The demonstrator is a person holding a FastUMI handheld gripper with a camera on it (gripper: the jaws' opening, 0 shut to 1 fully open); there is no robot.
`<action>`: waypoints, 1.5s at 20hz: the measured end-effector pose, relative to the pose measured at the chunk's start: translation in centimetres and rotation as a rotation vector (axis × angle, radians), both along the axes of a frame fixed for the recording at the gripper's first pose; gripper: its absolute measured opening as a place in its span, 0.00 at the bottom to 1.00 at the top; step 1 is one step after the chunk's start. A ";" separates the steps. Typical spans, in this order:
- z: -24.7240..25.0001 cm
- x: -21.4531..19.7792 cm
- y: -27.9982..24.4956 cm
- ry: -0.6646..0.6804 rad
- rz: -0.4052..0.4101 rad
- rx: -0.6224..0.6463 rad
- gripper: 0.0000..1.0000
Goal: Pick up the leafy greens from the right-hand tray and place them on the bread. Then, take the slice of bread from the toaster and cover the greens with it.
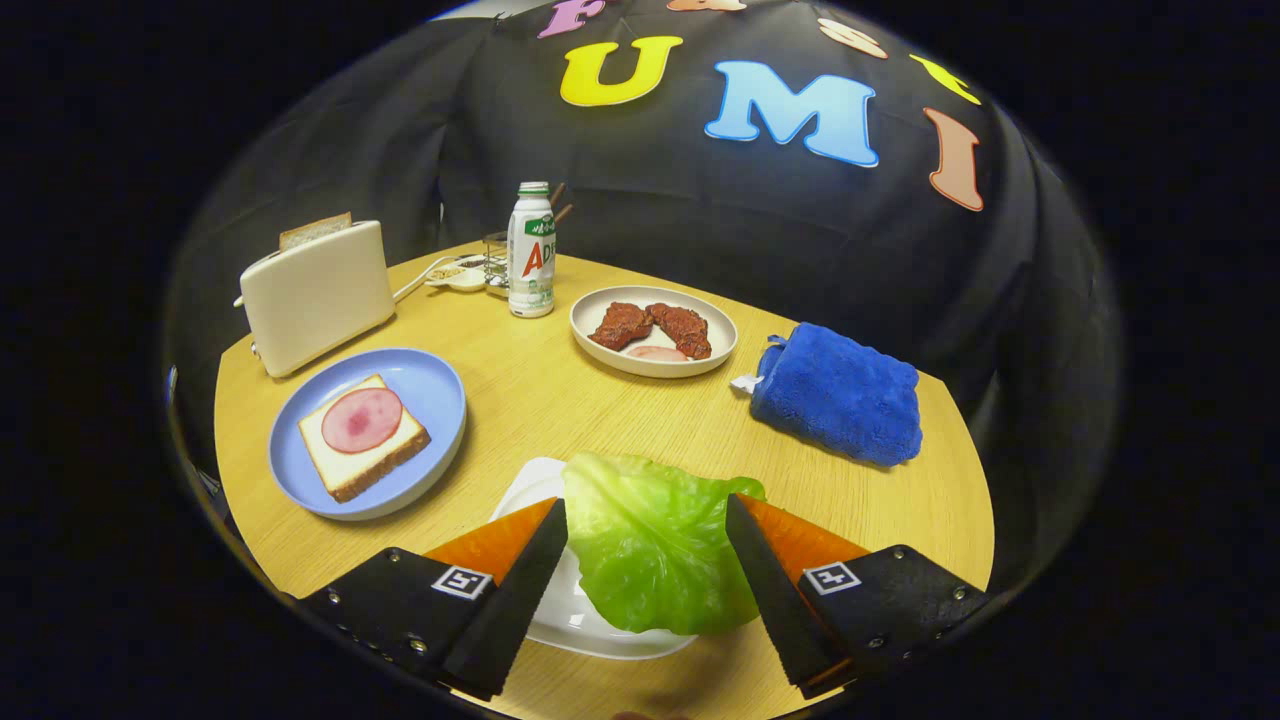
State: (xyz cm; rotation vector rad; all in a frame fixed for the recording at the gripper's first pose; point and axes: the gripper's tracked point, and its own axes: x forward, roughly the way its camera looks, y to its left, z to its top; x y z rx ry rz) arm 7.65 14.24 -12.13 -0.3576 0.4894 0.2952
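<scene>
gripper (647, 520): both fingers sit at the bottom of the frame and the leaf is pinched between them, so it's closed on the greens, pads pressing in from each side

leafy greens (655, 545): one big bright green lettuce leaf, bottom centre, hanging between the fingers and looking lifted off the tray under it

white tray (540, 490): right beneath the leaf, mostly covered by it, just a bit of rim peeking out left of the leaf and below it

blue plate (440, 400): left of centre on the wooden table (530, 390), well apart from the fingers

bread (362, 438): one slice lying flat on the blue plate with a round pink slice of ham (361, 419) on top

toaster (315, 295): cream coloured, upper left, just behind the blue plate

toast slice (314, 229): poking out of the toaster's top slot

bottle (531, 250): white with a green cap, standing upright near the top centre of the table

meat plate (720, 340): white, right of the bottle, a couple of dark red meat pieces on it

blue cloth (840, 395): fluffy, folded, lying at the right side of the table
</scene>
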 end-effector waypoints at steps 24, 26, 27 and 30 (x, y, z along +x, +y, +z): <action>-0.9 -1.9 2.9 0.138 0.103 0.128 0.01; 0.5 -1.8 2.1 0.084 0.100 0.058 0.01; 1.4 -1.5 1.3 0.044 0.101 0.004 0.22; 0.2 -0.8 0.2 0.079 0.080 -0.061 0.86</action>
